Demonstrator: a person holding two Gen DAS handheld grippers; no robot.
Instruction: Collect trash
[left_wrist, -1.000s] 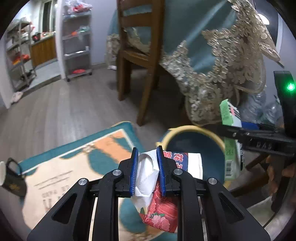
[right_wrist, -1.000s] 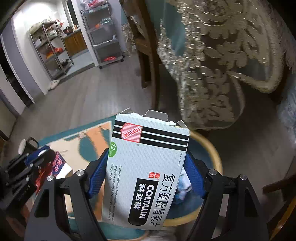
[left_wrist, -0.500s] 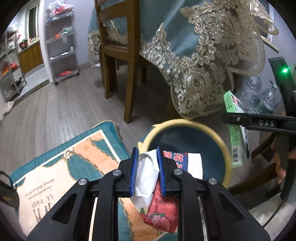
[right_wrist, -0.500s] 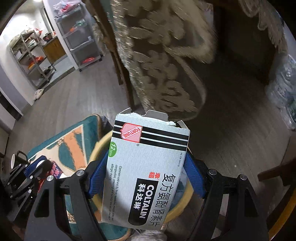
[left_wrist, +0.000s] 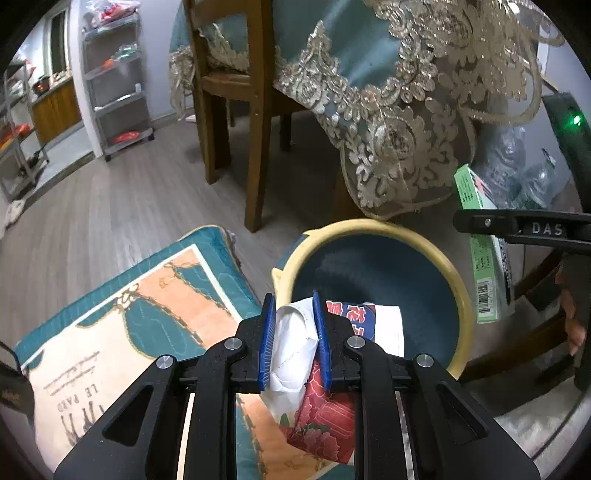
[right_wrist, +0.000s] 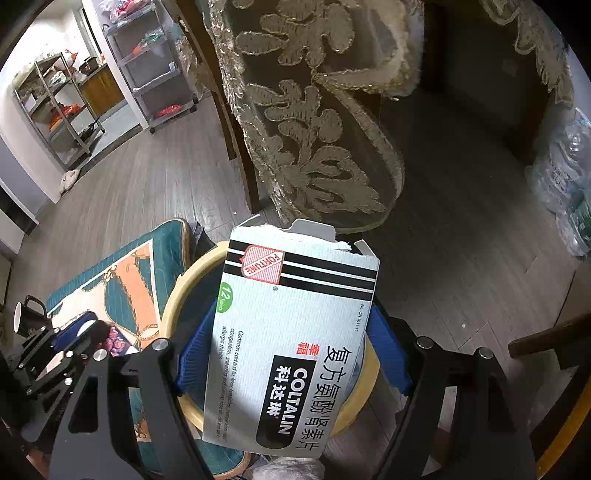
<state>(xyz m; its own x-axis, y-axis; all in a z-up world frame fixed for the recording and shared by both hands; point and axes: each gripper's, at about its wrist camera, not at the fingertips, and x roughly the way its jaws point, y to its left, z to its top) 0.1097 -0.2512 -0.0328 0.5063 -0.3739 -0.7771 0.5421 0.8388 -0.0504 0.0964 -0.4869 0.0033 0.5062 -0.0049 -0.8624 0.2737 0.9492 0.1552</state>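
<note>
My left gripper (left_wrist: 293, 326) is shut on a crumpled wrapper (left_wrist: 295, 354), white on one side with a red and blue flower print below. It hangs at the near left rim of a round bin (left_wrist: 463, 295) with a yellow rim and dark blue inside. My right gripper (right_wrist: 291, 328) is shut on a torn-open white medicine box (right_wrist: 291, 343) with black stripes, held over the same bin (right_wrist: 173, 295). From the left wrist view the box (left_wrist: 484, 258) shows edge-on at the bin's right side, with the right gripper's finger (left_wrist: 517, 223) across it.
A teal and orange floor mat (left_wrist: 122, 321) lies left of the bin. A wooden chair (left_wrist: 255, 110) and a table's lace-trimmed blue cloth (left_wrist: 388, 122) stand just behind it. Plastic bottles (right_wrist: 565, 177) sit at the right. A dark mug (right_wrist: 26, 317) stands on the mat's left edge.
Both grippers have moved toward the bin and lower with their loads. The bin now sits nearer the middle under them. Neither grip has changed.
</note>
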